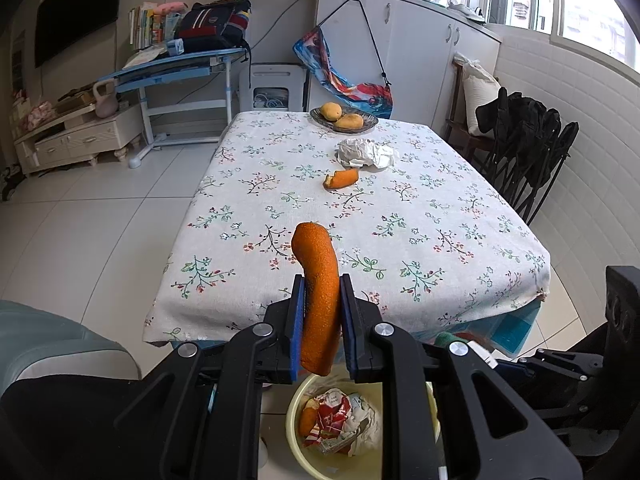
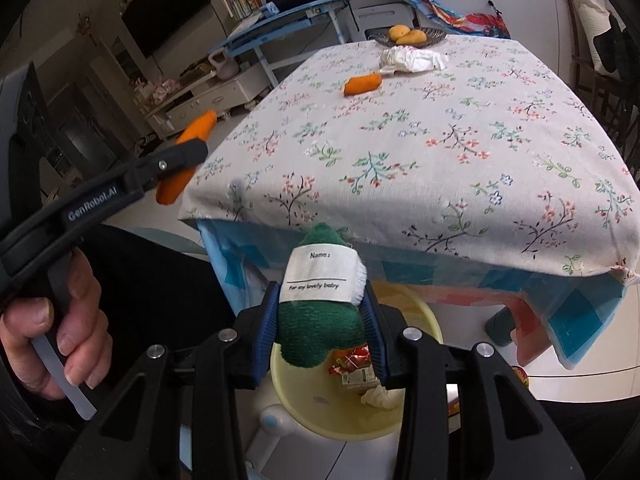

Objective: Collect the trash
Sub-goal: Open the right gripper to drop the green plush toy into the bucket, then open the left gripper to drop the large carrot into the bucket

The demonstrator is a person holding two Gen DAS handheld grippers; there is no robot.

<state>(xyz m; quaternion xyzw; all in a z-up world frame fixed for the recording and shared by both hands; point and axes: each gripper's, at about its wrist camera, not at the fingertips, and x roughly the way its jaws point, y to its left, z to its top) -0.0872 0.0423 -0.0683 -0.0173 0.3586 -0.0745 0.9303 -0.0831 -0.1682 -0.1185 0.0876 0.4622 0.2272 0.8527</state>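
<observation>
Left claw (image 1: 320, 312) above floral tablecloth (image 1: 400, 208)

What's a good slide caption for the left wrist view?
Left gripper holds an orange peel above the yellow bin, with another peel left on the floral table.

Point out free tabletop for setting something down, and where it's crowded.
Free: the near half of the table, from the front edge up to the loose orange peel, and the strips along both side edges. Crowded: the far middle, where the peel, the crumpled paper and the fruit plate line up.
</observation>
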